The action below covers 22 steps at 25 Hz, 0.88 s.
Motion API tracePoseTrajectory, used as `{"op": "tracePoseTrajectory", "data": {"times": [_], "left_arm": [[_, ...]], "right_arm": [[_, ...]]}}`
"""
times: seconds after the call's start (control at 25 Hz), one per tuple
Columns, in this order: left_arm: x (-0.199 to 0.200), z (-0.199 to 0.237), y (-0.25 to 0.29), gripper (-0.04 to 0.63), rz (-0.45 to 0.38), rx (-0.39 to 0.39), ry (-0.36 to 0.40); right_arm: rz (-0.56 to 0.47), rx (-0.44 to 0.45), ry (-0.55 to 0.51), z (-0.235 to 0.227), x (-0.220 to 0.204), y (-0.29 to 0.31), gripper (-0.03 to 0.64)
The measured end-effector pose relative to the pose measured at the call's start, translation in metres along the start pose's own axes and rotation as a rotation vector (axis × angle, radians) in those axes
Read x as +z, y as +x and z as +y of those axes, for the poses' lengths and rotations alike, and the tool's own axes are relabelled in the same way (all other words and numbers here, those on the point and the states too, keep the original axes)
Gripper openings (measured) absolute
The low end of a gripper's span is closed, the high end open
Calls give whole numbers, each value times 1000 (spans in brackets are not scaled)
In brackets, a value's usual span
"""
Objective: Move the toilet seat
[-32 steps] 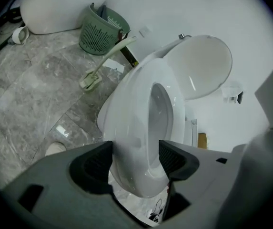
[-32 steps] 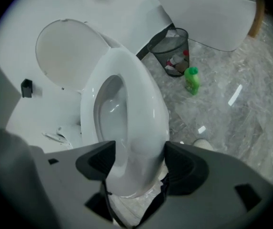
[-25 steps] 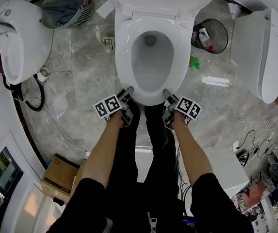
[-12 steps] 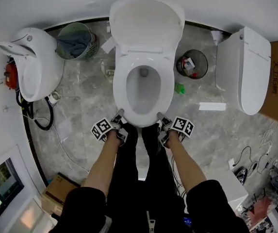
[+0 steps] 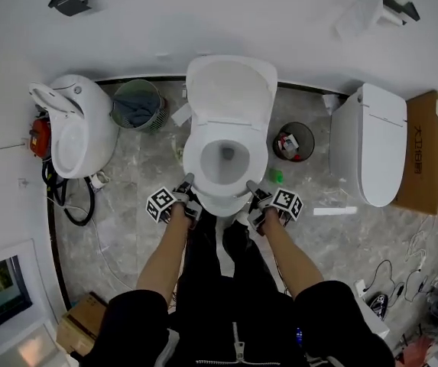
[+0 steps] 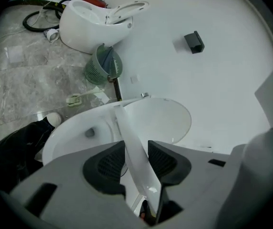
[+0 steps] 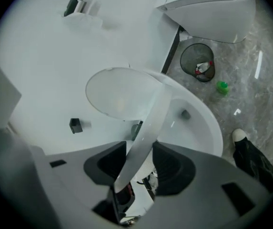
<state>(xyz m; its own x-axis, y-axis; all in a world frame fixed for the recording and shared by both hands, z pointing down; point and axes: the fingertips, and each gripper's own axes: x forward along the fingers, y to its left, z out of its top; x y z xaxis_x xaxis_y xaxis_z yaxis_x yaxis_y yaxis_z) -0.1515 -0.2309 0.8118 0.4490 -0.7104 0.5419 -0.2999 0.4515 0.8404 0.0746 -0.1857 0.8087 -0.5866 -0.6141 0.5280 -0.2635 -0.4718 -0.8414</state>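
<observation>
Toilet seat (image 6: 131, 144) stands tilted up at frame centre, between bowl (image 6: 74, 128) and raised lid (image 6: 160, 118). Left gripper (image 6: 136, 156) and right gripper (image 7: 140, 162) each clamp its front rim. Both pairs of jaws have just eased slightly wider, the seat between them.

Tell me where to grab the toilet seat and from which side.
Take the toilet seat by its front rim, one grip either side of the curve, coming from the front. It is a thin flat ring hinged at the back below the raised lid, so the front swings free.
</observation>
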Motion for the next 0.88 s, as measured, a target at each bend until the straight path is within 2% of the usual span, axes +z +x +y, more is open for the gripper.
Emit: {"op": "tracePoseTrajectory", "data": {"times": [0.24, 0.48, 0.6, 0.88], "left_arm": [[27, -71, 18, 150, -18, -177, -57], [52, -127, 52, 149, -10, -280, -134], [65, -151, 71, 147, 10, -310, -154], [90, -191, 115, 144, 81, -315, -153]], "right_arm": [[-104, 121, 30, 66, 43, 8, 187], [-237, 222, 99, 116, 89, 23, 186], [-293, 231, 121, 137, 115, 35, 190], [-405, 225, 194, 170, 165, 62, 202]]}}
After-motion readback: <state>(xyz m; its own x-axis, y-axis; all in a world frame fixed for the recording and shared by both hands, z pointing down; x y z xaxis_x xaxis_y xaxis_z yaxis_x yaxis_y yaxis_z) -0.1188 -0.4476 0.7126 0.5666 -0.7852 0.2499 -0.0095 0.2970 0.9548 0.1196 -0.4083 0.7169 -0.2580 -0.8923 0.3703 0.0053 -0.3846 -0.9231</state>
